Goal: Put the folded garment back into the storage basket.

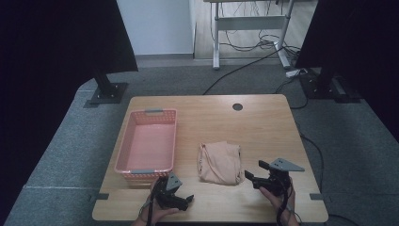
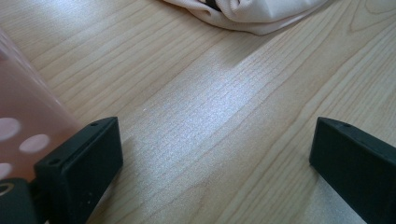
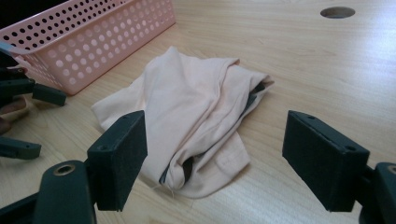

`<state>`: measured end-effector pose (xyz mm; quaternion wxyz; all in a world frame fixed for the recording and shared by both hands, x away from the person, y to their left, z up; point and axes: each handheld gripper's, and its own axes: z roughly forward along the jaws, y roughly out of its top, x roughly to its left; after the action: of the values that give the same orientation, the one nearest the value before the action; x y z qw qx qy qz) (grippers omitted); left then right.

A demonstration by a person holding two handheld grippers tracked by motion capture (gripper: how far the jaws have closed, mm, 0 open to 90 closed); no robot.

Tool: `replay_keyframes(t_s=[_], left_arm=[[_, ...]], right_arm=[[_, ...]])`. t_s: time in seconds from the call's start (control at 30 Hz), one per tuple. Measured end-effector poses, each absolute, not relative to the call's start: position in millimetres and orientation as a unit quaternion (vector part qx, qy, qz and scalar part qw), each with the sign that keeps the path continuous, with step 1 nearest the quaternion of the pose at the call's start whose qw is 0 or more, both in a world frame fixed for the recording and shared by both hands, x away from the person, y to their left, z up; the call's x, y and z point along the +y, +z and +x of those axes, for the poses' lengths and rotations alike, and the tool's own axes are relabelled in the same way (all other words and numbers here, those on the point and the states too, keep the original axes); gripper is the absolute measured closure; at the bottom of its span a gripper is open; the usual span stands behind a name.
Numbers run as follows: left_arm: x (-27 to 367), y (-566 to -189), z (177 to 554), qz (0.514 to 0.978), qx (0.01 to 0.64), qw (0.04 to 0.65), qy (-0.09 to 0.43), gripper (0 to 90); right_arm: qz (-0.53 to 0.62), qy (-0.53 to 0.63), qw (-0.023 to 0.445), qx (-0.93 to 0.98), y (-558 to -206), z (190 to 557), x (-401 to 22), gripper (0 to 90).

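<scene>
Seen from above, left of centre on the table: a pink basket, empty. Just below its near end, at lower left of the frame: the left gripper, jaws spread wide, holding nothing, over bare wood. At centre: a crumpled cream cloth, lying just right of the basket and apart from it. At lower right: the right gripper, jaws also wide and empty, aimed at the cloth's near right corner.

Likely step — picking up the cloth for the basket. Best done by lowering the right gripper onto the bunched near fold, seen at lower centre of the right gripper view, and pinching several layers at once. A thin single edge would probably slip — better avoided.
</scene>
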<state>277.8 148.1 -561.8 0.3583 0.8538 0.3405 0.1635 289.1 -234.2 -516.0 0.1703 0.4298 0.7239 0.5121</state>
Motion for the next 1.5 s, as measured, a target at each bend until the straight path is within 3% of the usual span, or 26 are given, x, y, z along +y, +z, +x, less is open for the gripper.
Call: replay_keyframes(t_s=[1.5], left_arm=[[148.1, -561.8, 277.8, 0.854, 0.341, 0.358, 0.164, 2.5]], right_arm=[[0.419, 0.504, 0.167, 0.737, -505.1, 313.3, -215.0, 22.0]])
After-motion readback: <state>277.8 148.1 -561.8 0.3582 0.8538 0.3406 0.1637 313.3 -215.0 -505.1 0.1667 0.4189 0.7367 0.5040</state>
